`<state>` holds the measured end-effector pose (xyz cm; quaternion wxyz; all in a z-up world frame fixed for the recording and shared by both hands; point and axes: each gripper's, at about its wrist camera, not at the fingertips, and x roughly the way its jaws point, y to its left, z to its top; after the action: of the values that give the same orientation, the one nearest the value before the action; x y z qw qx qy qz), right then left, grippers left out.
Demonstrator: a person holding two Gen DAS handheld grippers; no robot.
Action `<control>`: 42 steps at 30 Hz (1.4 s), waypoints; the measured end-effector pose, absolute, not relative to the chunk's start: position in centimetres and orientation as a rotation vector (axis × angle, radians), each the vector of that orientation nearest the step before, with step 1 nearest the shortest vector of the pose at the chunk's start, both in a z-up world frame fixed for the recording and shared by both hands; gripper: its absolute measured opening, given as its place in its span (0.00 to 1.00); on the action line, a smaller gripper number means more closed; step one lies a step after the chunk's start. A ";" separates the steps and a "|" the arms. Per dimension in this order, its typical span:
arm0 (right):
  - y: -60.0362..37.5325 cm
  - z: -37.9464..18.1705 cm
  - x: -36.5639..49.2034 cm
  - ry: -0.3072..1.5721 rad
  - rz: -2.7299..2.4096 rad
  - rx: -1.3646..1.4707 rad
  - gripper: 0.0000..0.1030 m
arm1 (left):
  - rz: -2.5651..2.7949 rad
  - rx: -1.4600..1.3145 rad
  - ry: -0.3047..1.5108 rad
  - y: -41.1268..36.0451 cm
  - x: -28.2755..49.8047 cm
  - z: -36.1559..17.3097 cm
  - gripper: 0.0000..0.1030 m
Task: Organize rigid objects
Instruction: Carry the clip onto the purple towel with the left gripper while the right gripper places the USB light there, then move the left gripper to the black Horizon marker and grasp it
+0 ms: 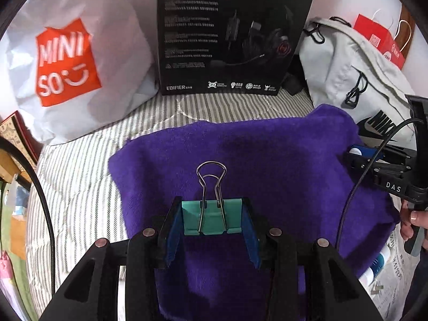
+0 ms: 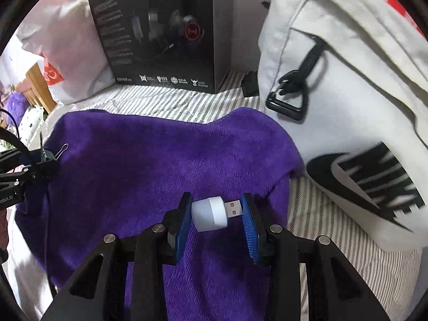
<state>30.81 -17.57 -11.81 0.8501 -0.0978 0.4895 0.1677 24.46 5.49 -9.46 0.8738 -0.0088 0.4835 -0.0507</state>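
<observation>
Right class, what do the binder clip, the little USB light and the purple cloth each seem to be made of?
Binder clip: teal body looks like painted sheet metal, smooth and matte; its looped handles are bare shiny wire.
USB light: frosted white plastic dome, probably, with a bright metal plug.
Purple cloth: soft plush fabric, likely microfibre, judging by its fuzzy nap.

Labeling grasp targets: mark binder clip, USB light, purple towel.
binder clip [image 1: 212, 218], left wrist view, green body.
USB light [image 2: 210, 214], right wrist view, white dome.
purple towel [image 2: 149, 160], right wrist view, bare middle.
</observation>
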 end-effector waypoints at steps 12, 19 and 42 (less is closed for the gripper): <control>-16.4 -13.1 32.3 1.081 0.352 -0.256 0.36 | -0.084 0.036 1.074 4.9 26.6 -11.2 0.38; -16.7 -13.2 32.2 1.099 0.363 -0.252 0.41 | -0.070 0.075 1.085 4.3 26.4 -11.3 0.39; -21.4 -7.5 19.9 0.993 0.363 -0.116 0.60 | -0.013 0.022 1.045 2.8 13.6 -5.3 0.54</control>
<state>19.87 -21.35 -7.47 0.8618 -0.0552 0.4736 0.1729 13.56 2.80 -5.25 0.8665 0.0107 0.4991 -0.0060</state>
